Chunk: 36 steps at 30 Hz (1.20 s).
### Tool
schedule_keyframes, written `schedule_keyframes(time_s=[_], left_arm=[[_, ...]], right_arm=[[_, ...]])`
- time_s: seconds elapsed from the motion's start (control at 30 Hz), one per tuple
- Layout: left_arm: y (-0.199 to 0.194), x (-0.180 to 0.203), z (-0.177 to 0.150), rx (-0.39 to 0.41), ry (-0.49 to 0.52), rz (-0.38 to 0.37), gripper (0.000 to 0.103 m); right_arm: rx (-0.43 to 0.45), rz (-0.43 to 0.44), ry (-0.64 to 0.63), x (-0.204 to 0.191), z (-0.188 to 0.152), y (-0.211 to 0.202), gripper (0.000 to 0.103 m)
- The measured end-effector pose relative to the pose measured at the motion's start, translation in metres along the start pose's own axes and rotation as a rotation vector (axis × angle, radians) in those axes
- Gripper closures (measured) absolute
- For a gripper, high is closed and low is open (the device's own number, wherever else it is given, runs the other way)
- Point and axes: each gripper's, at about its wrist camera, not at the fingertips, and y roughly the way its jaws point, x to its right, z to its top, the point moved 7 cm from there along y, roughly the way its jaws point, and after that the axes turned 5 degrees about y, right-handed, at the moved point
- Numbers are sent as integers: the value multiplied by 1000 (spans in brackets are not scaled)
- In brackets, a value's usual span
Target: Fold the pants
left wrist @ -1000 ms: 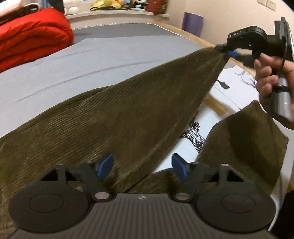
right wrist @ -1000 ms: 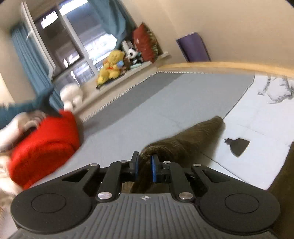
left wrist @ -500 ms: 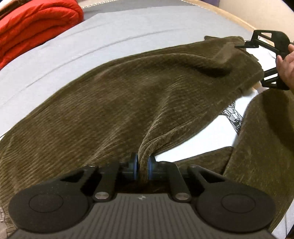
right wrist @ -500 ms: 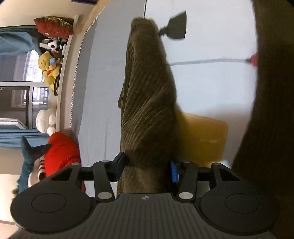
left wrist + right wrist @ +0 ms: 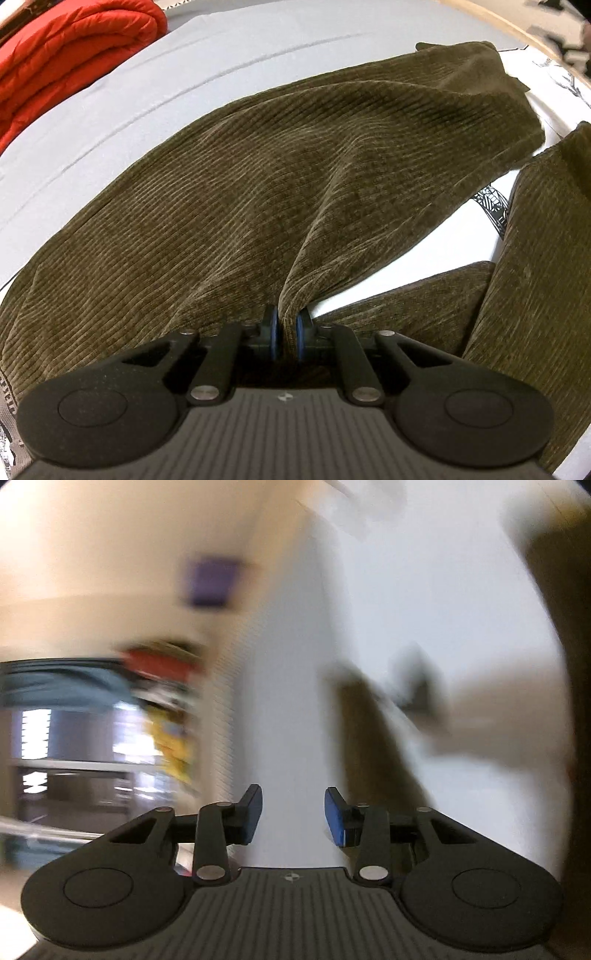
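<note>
My left gripper (image 5: 286,334) was clamped on a pinched ridge of the olive corduroy pants (image 5: 258,177), blue pads tight against the fabric on both sides. From the pinch the cloth fanned out across the grey bed sheet (image 5: 147,92), one leg running up toward the far edge of the bed. The other leg (image 5: 535,277) lay at the right over a white printed sheet (image 5: 424,251). A red quilt (image 5: 66,48) sat folded at upper left.

My right gripper (image 5: 293,814) had its jaws apart and closing, nothing between them. That view was badly smeared; the brown streak (image 5: 373,746) ahead was probably pants fabric, but I could not confirm it.
</note>
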Motion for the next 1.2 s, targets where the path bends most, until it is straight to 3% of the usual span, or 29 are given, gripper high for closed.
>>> schedule_keyframes(time_s=[0.03,0.13,0.17,0.3,0.37,0.53,0.63,0.8,1.0,1.13,1.2], left_arm=[[0,0,1,-1,0,-2,92],[0,-2,0,1,-7,-12,91],[0,-2,0,2,-6,-14,91],[0,-1,-1,1,-8,-10,91],[-1,0,-1,2,-7,-8,91],[-1,0,-2,6,-3,-12,91],[-1,-1,-1,2,-6,-12,91],[0,-1,-1,2,-9,-15,91],[2,-2,-1,2,-9,-18,89],[3,-2,-1,0,-11,-19,89],[3,-2,-1,-1,-12,-18,89]], right_arm=[[34,24,-73,-17,9,-8,63],[56,-179,-215,-18,15,-20,60],[21,-272,-205,-2,8,-22,59],[-165,-459,-53,58,-35,-30,56],[-198,-505,-64,70,-60,-39,54],[-202,-523,-101,80,-106,-61,44],[-224,-455,-86,83,-120,-58,32],[-303,-272,-2,77,-131,-29,35],[-189,-147,48,51,-78,-9,40],[-81,-51,16,25,-35,-8,45],[-79,-21,-18,15,-23,-4,45]])
